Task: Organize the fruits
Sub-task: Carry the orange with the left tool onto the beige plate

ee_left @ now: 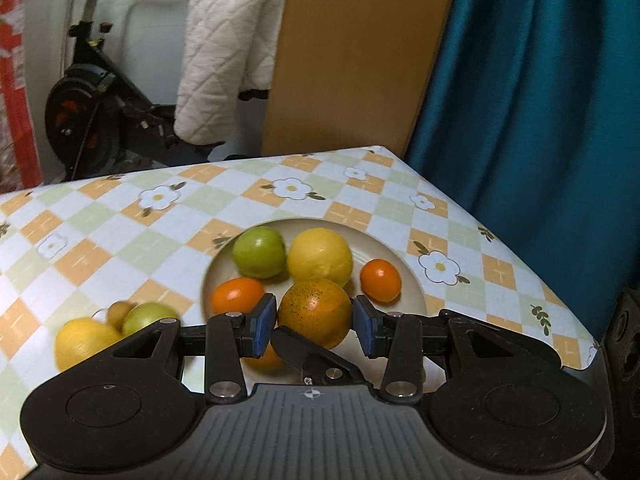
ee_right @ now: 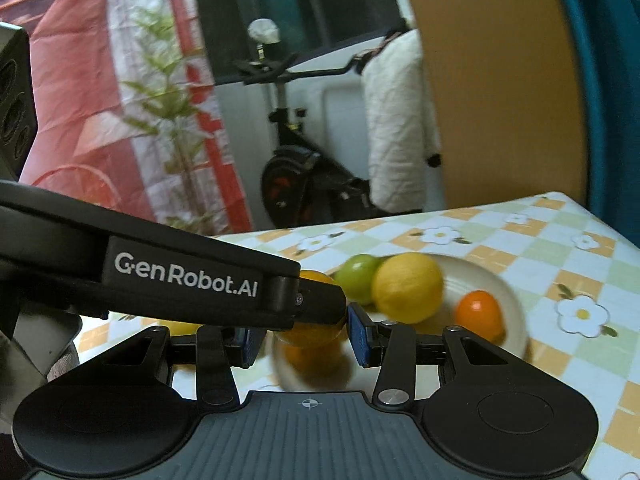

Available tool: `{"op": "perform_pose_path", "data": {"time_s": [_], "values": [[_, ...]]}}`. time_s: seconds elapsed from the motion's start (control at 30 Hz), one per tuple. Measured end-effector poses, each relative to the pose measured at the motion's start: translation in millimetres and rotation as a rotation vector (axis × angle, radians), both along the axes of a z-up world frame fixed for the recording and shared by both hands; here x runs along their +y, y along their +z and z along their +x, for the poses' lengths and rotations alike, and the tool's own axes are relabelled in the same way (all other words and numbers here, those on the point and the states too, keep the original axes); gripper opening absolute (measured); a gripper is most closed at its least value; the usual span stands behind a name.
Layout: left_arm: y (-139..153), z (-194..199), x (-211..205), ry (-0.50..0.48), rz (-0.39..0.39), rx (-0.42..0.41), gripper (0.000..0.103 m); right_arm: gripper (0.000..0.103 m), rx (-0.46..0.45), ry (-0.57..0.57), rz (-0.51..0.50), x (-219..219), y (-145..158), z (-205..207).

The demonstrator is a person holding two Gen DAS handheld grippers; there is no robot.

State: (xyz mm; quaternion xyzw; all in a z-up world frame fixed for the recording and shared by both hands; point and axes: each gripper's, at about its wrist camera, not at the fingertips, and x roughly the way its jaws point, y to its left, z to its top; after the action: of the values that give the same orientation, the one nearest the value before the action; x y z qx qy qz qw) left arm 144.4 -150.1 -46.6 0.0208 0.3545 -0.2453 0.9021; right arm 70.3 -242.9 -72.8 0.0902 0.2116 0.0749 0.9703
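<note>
My left gripper (ee_left: 315, 326) is shut on a speckled orange (ee_left: 314, 312), its blue pads pressing both sides, over the near edge of a cream plate (ee_left: 412, 280). On the plate lie a green fruit (ee_left: 260, 252), a yellow lemon (ee_left: 320, 262) and two small oranges (ee_left: 380, 280). In the right wrist view my right gripper (ee_right: 304, 340) is shut on a blurred orange (ee_right: 312, 334). The left gripper's black finger (ee_right: 320, 304) crosses just above it. The plate (ee_right: 516, 312) lies beyond with the green fruit (ee_right: 358, 276) and the lemon (ee_right: 408, 288).
Loose on the checked tablecloth (ee_left: 120, 240), left of the plate, lie a yellow fruit (ee_left: 80, 344), a green fruit (ee_left: 148, 318) and a small brown one (ee_left: 118, 312). The table's far edge and right corner are close. An exercise bike (ee_left: 92, 112) and a teal curtain (ee_left: 540, 100) stand behind.
</note>
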Motion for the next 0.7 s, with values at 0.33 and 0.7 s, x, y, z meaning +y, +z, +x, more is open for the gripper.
{"op": "perform_pose_path", "data": {"time_s": [0.33, 0.7], "values": [[-13, 17, -18, -0.016, 0.039, 0.035, 0.044, 0.04, 0.033, -0.037, -0.015, -15, -17, 14], [-21, 24, -23, -0.014, 0.056, 0.046, 0.045, 0.04, 0.062, -0.057, -0.008, -15, -25, 20]]}}
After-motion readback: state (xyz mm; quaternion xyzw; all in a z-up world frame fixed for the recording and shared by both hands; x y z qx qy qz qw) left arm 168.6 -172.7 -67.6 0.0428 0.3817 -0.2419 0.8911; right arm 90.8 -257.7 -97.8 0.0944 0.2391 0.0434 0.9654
